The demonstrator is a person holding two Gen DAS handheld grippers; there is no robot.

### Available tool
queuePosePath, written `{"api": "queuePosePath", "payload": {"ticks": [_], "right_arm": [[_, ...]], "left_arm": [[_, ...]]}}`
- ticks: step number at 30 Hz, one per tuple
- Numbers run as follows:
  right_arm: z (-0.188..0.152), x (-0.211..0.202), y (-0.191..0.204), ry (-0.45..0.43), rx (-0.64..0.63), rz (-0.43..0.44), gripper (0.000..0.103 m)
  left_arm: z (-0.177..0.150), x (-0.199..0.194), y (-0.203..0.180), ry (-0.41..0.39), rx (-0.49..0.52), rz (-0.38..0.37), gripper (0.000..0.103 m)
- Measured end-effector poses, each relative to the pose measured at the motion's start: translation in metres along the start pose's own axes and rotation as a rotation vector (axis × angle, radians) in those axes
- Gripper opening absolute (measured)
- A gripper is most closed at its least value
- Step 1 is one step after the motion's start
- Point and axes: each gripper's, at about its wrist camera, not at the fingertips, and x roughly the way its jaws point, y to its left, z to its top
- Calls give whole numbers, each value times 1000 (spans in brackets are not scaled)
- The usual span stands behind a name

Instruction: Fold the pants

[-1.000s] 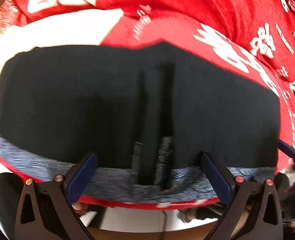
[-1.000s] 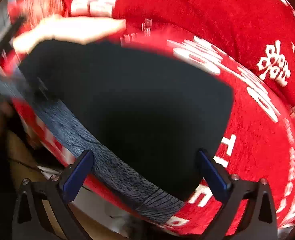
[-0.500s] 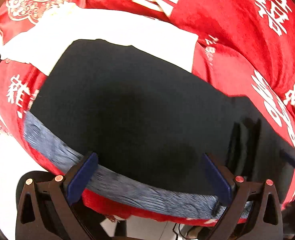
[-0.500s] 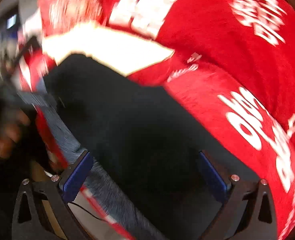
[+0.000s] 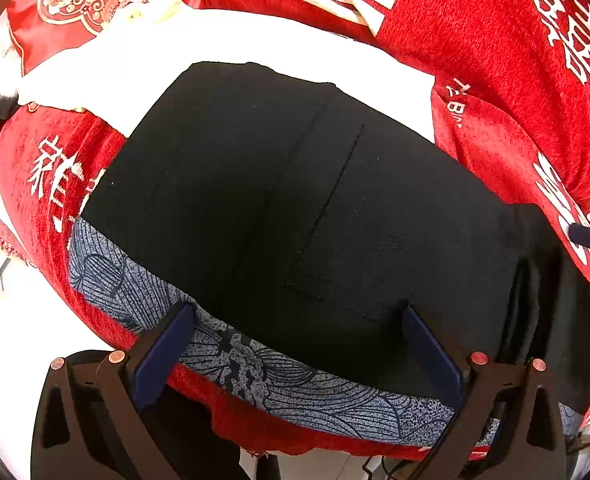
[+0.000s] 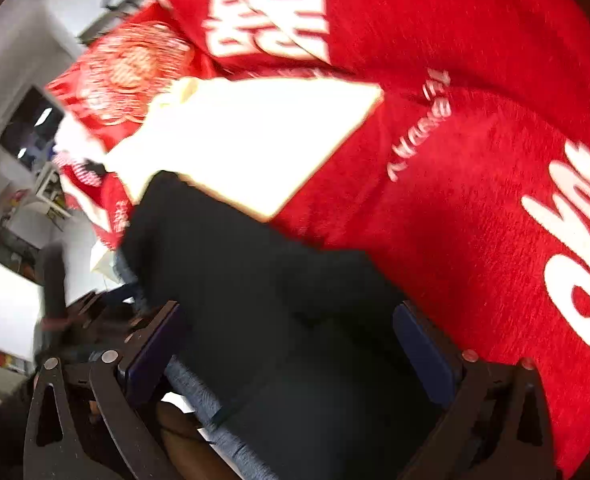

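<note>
On red blanket (image 5: 507, 92), black pants (image 5: 295, 208) lying flat, ready for folding. Left gripper (image 5: 299, 340) and right gripper (image 6: 291, 332) hovering at 6 o'clock edge, jaws spread wide, holding nothing.

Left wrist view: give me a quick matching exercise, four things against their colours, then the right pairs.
Things:
1. pants
2. waistband
3. blanket
4. folded cloth behind the pants

Colours:
A. red with white characters
B. white
C. plain black
D. blue-grey with a dark line pattern

Pairs: 1-C, 2-D, 3-A, 4-B.
</note>
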Motion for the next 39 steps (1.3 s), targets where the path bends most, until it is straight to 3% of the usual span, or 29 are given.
{"api": "queuePosePath", "payload": {"ticks": [2,5,8,9,11,13,19,22,26,29,31,33,36,39], "right_arm": [[11,12,-2,44,45,105,103],[14,30,8,52,3,146,103],[17,61,7,105,-47,-2,100],[17,60,11,68,-78,-50,100],[20,50,27,-13,-150,-259,100],[21,42,41,-25,-229,-213,100],[26,69,82,179,-556,-115,100],[37,89,84,307,-569,-24,100],[34,110,85,439,-631,11,100],[32,126,92,554,-623,100,100],[23,136,99,620,-698,54,98],[17,137,104,651,-743,46,97],[19,129,103,647,-732,47,87],[29,115,104,540,-737,-61,87]], "left_arm": [[3,3,-2,2,0,-1,103],[2,4,-1,-2,2,-1,103],[2,3,0,3,6,-7,103],[3,4,-1,7,6,-9,103],[6,1,2,24,-1,-20,103],[9,-5,10,20,-28,-43,103],[12,2,27,37,-50,-71,103],[9,1,23,26,-25,-60,103],[9,2,22,24,-22,-70,103],[11,-1,28,27,-31,-117,103],[16,-8,37,29,-57,-184,103],[21,-15,47,8,-65,-224,103],[23,-19,55,-14,-59,-249,103],[21,-15,56,-20,-67,-244,103]]}}
